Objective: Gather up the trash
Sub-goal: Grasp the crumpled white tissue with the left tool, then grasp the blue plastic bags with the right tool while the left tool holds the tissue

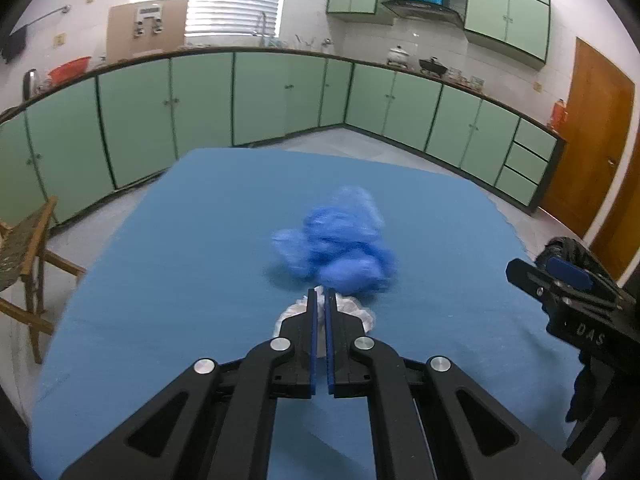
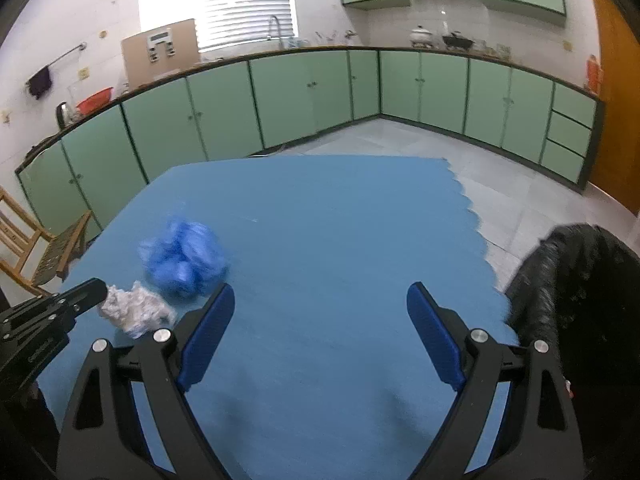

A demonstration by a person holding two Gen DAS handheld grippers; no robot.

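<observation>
A crumpled white plastic wad (image 1: 352, 307) lies on the blue tablecloth (image 1: 180, 260), and my left gripper (image 1: 320, 294) is shut on its near edge, with a sliver of white showing between the pads. Just beyond it sits a bunched blue plastic wrapper (image 1: 340, 240), blurred. In the right wrist view the white wad (image 2: 134, 310) meets the left gripper's tip (image 2: 94, 290), with the blue wrapper (image 2: 184, 260) behind it. My right gripper (image 2: 320, 304) stands open over bare cloth, nothing between its fingers. A black trash bag (image 2: 580, 280) hangs off the table's right edge.
A wooden chair (image 1: 28, 248) stands left of the table. Green cabinets (image 1: 200, 100) line the far walls beyond a stretch of tiled floor (image 2: 420, 140). An orange-brown door (image 1: 592, 140) is at the right. The tablecloth's right edge (image 2: 476, 220) is scalloped.
</observation>
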